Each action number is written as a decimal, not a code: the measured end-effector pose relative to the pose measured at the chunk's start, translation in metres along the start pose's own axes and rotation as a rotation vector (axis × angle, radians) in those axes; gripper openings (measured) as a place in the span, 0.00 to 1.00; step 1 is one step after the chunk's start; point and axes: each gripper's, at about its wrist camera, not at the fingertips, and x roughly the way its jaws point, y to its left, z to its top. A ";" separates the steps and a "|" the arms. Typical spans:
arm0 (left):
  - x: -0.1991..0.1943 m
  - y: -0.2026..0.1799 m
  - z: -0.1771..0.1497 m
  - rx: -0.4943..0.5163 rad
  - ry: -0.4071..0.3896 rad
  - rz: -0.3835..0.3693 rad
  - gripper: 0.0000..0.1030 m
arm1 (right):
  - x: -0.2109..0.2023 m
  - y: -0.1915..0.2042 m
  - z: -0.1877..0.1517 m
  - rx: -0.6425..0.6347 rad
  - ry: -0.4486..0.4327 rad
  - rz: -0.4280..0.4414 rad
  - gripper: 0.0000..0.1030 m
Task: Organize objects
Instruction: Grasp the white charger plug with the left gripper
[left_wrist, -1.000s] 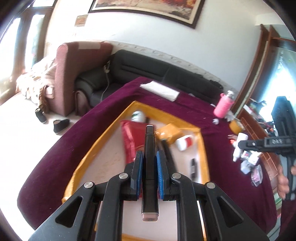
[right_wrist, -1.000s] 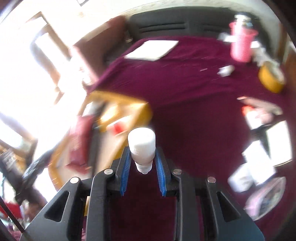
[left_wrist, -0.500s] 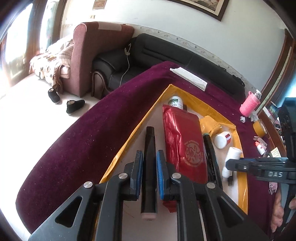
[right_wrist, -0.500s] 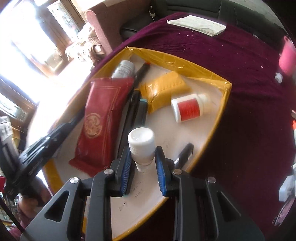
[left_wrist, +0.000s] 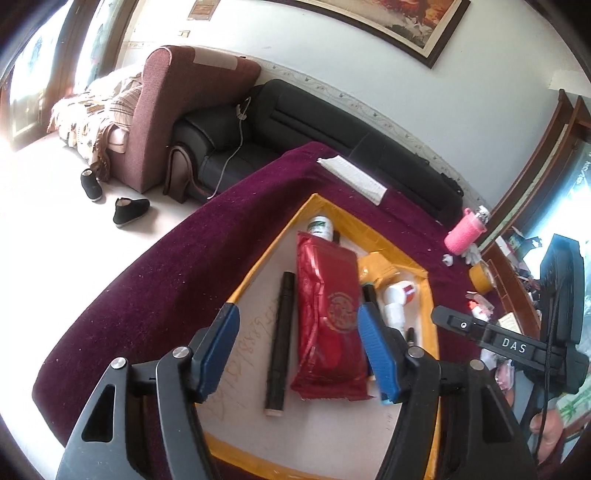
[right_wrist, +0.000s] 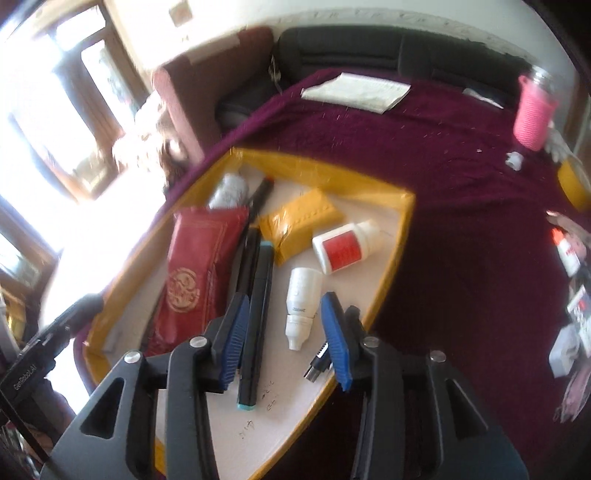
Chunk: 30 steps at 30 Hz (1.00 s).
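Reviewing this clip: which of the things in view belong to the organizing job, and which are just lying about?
Job:
- yellow-edged tray
- black pen
- small white bottle
- red pouch
- red-labelled bottle
- teal-capped marker
- yellow packet

Lying about:
- pink bottle
- folded white paper
- tape roll
- black shoes

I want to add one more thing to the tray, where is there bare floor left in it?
Bare floor in the tray: the left strip between its yellow rim and the black pen, and the near end below the red pouch. The far right corner, around the white bottle and red-label bottle, is crowded.
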 end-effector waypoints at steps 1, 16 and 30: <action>-0.003 -0.004 0.001 0.004 -0.002 -0.009 0.59 | -0.012 -0.005 -0.006 0.022 -0.042 0.002 0.42; -0.018 -0.134 -0.028 0.183 0.125 -0.283 0.77 | -0.145 -0.152 -0.070 0.336 -0.335 -0.156 0.50; 0.012 -0.213 -0.067 0.334 0.247 -0.282 0.77 | -0.141 -0.356 -0.091 0.689 -0.191 -0.278 0.63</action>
